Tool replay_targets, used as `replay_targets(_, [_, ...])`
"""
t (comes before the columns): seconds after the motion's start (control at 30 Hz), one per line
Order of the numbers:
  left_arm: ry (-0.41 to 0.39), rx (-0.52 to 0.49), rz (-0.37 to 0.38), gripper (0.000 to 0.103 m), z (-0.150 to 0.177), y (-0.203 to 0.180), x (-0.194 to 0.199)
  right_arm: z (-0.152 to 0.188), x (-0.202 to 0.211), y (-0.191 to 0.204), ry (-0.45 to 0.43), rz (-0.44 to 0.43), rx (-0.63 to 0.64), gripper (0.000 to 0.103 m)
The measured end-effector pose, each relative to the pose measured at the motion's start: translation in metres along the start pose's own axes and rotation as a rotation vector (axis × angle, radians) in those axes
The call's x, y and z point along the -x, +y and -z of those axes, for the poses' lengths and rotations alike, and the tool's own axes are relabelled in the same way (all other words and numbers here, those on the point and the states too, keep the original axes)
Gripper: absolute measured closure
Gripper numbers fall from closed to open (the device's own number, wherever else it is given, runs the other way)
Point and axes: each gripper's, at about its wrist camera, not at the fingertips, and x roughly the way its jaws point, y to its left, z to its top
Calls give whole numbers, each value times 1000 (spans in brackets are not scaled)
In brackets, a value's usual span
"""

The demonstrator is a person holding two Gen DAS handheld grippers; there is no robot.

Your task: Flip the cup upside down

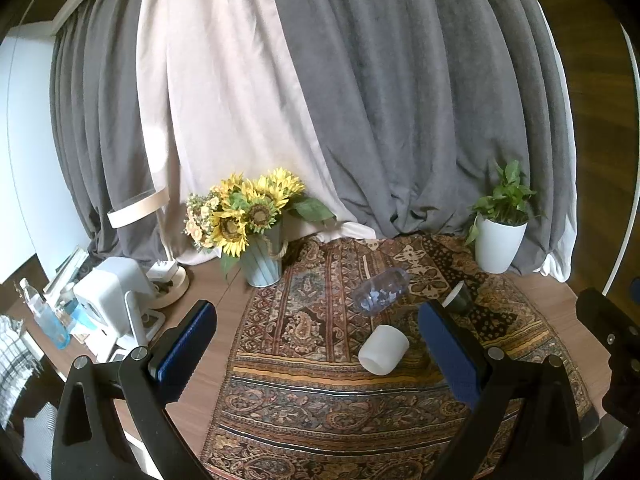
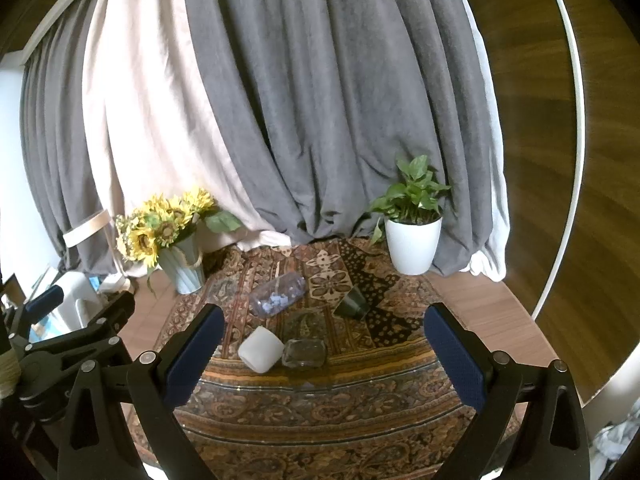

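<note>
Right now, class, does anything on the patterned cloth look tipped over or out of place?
Yes. Four vessels lie toppled on the cloth: the white cup, a clear glass right beside it, a dark cup and a clear plastic bottle. Both plant pots stand upright; nothing looks spilled.

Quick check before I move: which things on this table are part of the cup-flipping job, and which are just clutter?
Job:
white cup, on its side
dark cup, on its side
clear glass, on its side, beside the white cup
left gripper, open
right gripper, open

Lying about:
clear bottle, lying down
sunflower vase
potted plant
patterned cloth
white appliance
</note>
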Motion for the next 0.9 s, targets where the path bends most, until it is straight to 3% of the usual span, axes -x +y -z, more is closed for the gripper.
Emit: replay_targets(0.9, [0,-5,0,0,-2,-2,2,0,2,-1,-1,5,2,3])
